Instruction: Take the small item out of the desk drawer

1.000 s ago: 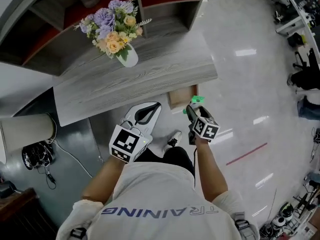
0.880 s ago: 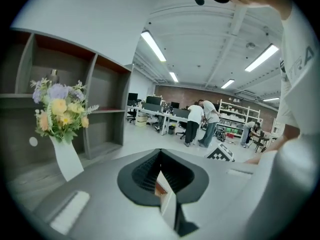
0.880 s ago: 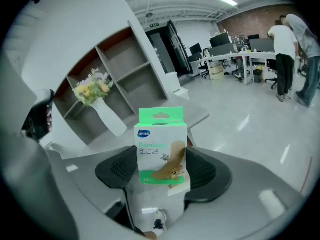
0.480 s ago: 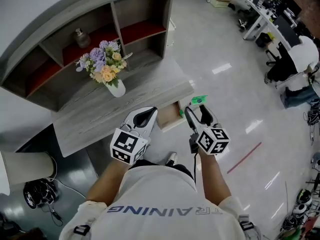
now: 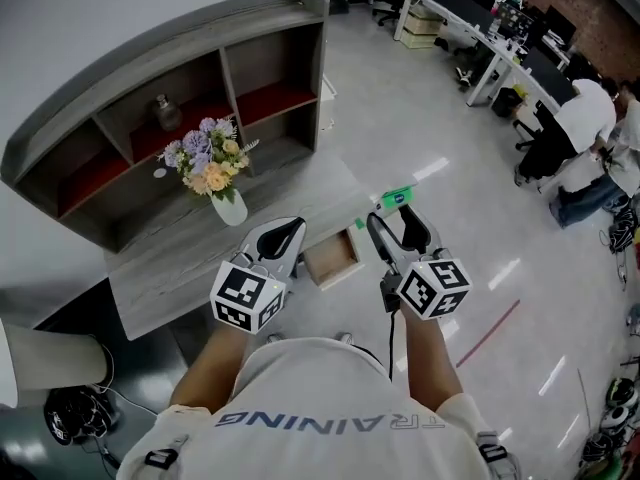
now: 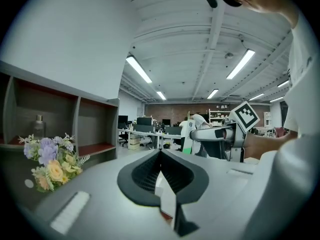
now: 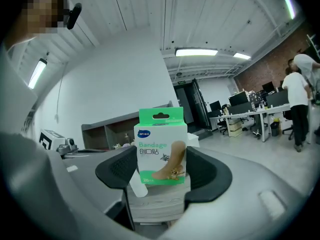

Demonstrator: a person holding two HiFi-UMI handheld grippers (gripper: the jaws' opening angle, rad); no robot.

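Note:
My right gripper [image 5: 400,211] is shut on a small green and white bandage box [image 5: 398,199], held upright between the black pads [image 7: 204,170]. The right gripper view shows the box [image 7: 161,153] filling the gap of the right gripper [image 7: 161,176]. The wooden desk drawer [image 5: 333,258] stands pulled open below and between the grippers, and its inside looks bare. My left gripper [image 5: 287,230] hangs left of the drawer, shut with nothing in it; its pads meet at the tip [image 6: 161,154]. The left gripper view also catches the right gripper [image 6: 220,133].
A grey wooden desk [image 5: 180,268] carries a white vase of flowers [image 5: 215,173]. Behind it stands a curved shelf unit [image 5: 170,98] with a small bottle [image 5: 166,113]. People [image 5: 585,118] and office desks [image 5: 470,8] are at the far right on the glossy floor.
Both grippers have risen away from the drawer, the box staying in the right one. The view has swung up, showing more of the shelf and office.

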